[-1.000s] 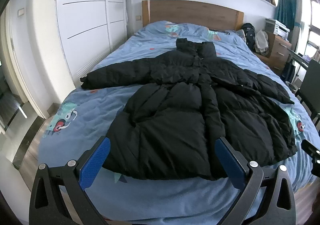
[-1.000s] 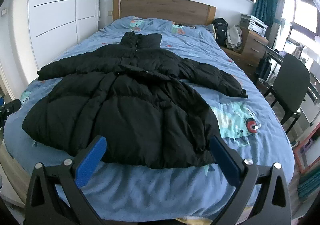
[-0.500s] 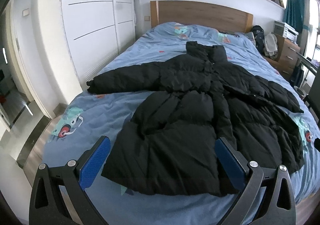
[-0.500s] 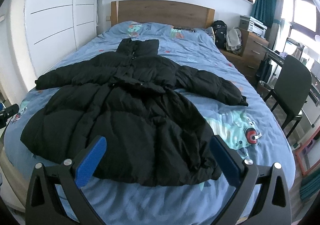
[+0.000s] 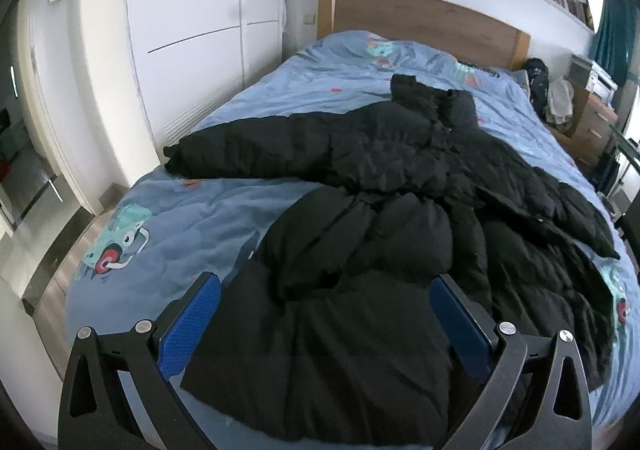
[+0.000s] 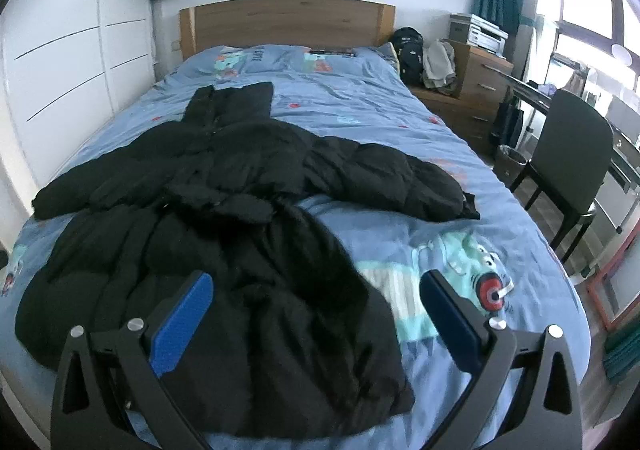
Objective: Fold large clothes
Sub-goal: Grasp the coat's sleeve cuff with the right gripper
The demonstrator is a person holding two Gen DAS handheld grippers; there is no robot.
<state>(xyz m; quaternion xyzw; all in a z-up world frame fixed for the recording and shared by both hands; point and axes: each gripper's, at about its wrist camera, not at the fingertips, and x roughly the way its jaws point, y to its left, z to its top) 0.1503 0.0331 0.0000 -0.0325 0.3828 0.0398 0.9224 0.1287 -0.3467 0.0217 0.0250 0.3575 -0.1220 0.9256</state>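
While both grippers hang above the foot of the bed [image 5: 192, 222], a black puffer coat [image 5: 372, 234] lies spread out flat on the blue patterned cover, collar toward the wooden headboard [image 6: 286, 24] and hem toward the cameras. Its two sleeves reach out to either side, one ending near the bed edge by the white wardrobe [image 5: 188, 30], the other [image 6: 404, 182] lying across the cover on the side of the dark chair [image 6: 568, 154]. The left gripper [image 5: 324, 320] has its jaws wide open, the blue pads framing the coat's hem near its left corner, and they hold nothing. The right gripper [image 6: 316, 314] also has its jaws spread wide and empty, one pad over the hem's right part, the other over bare cover beside a cartoon print. Whether either gripper touches the fabric cannot be told. A wooden dresser [image 6: 476, 82] stands beside the headboard, with a black backpack [image 6: 408, 48] next to it.
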